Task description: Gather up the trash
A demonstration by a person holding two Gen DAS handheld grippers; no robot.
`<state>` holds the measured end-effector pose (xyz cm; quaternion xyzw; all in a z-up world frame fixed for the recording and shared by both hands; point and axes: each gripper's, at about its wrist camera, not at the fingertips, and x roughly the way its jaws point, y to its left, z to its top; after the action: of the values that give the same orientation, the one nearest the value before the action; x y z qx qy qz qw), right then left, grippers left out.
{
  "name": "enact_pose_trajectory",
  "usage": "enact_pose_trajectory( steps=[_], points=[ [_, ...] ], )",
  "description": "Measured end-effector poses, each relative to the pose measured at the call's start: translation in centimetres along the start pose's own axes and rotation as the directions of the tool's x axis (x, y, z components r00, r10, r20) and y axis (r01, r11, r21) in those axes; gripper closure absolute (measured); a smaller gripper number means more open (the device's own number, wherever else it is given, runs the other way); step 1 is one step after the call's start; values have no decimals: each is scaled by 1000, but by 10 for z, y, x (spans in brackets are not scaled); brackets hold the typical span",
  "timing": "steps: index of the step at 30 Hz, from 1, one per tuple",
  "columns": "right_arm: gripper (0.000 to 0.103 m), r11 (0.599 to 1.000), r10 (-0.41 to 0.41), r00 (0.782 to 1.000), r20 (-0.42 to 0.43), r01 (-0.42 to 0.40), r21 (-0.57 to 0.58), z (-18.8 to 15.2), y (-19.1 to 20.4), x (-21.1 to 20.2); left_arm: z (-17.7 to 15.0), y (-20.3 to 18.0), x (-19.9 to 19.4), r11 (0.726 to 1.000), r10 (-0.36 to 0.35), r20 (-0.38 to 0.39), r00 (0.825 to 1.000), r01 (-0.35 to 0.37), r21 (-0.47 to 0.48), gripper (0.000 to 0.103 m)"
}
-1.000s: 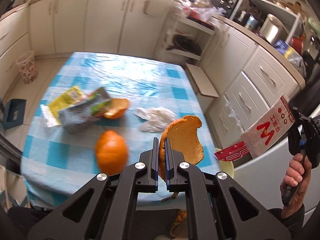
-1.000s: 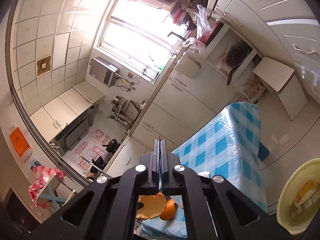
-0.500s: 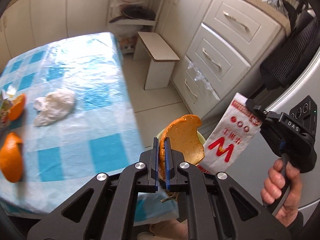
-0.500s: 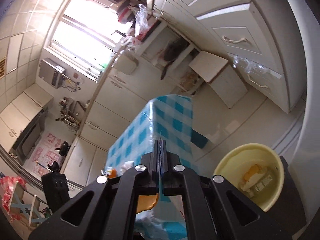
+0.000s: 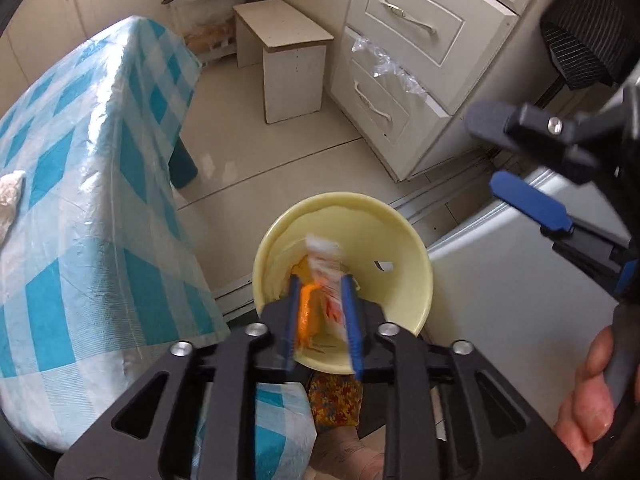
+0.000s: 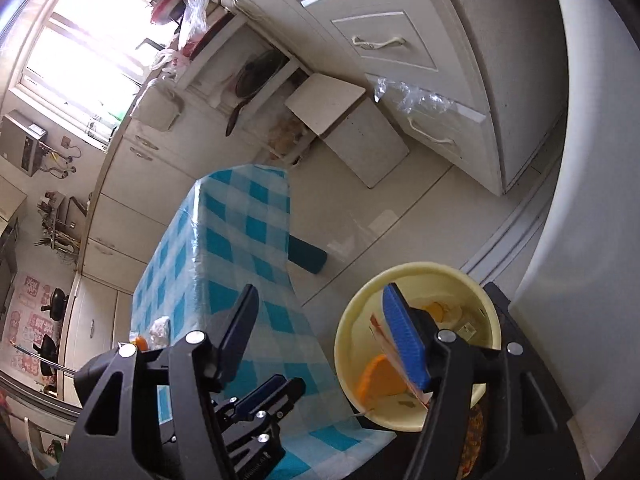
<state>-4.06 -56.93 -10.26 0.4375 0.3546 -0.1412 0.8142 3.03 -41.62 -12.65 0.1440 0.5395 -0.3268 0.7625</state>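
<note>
A pale yellow bin (image 5: 404, 252) stands on the floor by the table; it also shows in the right wrist view (image 6: 448, 280). My left gripper (image 5: 320, 312) is open right over it. An orange peel (image 5: 306, 312) and a white-and-red wrapper (image 5: 326, 268) show between its fingers, dropping into the bin. In the right wrist view the peel (image 6: 378, 378) and wrapper (image 6: 380, 334) lie inside the bin. My right gripper (image 6: 324, 344) is open wide and empty above the bin, and shows at the right of the left wrist view (image 5: 516, 160).
The table with a blue checked cloth (image 5: 80, 184) is at the left, with a crumpled white tissue (image 5: 10, 196) on it. A small stool (image 5: 288, 64), white drawers (image 5: 400, 60) and a white appliance (image 5: 520, 280) surround the bin.
Both grippers have opened. The left one swung from the table over the bin and let go of the orange peel; the right one let go of the wrapper.
</note>
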Motion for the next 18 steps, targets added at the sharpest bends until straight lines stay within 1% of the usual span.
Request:
enact_pose_trajectory(
  steps=[1, 3, 5, 7, 9, 11, 13, 15, 18],
  points=[
    [40, 1000, 12, 1000, 14, -12, -5, 1, 4, -3, -1, 1, -5, 1000, 2, 12, 1000, -3, 3, 73],
    [40, 999, 49, 998, 41, -49, -14, 3, 14, -9, -3, 5, -15, 1000, 0, 26, 1000, 0, 3, 72],
    [40, 996, 86, 994, 68, -83, -35, 4, 28, -14, -7, 13, -31, 1000, 13, 47, 999, -13, 0, 72],
    [38, 992, 113, 990, 89, -108, -62, 3, 42, -19, -15, 23, -51, 999, 37, 78, 996, -37, -3, 70],
    [37, 987, 141, 985, 102, -132, -91, 0, 60, -21, -25, 36, -74, 997, 73, 117, 990, -72, -12, 64],
    [35, 981, 163, 981, 107, -150, -126, -5, 78, -22, -36, 55, -102, 993, 117, 162, 980, -112, -39, 56],
    [32, 973, 180, 978, 102, -162, -163, -12, 99, -20, -44, 77, -130, 985, 167, 200, 965, -154, -80, 52],
    [31, 960, 205, 975, 87, -183, -211, -21, 124, -15, -50, 99, -153, 973, 217, 224, 950, -194, -122, 50],
    [27, 935, 208, 975, 76, -175, -309, -36, 161, -7, -59, 133, -184, 952, 287, 259, 922, -246, -180, 45]
  ],
)
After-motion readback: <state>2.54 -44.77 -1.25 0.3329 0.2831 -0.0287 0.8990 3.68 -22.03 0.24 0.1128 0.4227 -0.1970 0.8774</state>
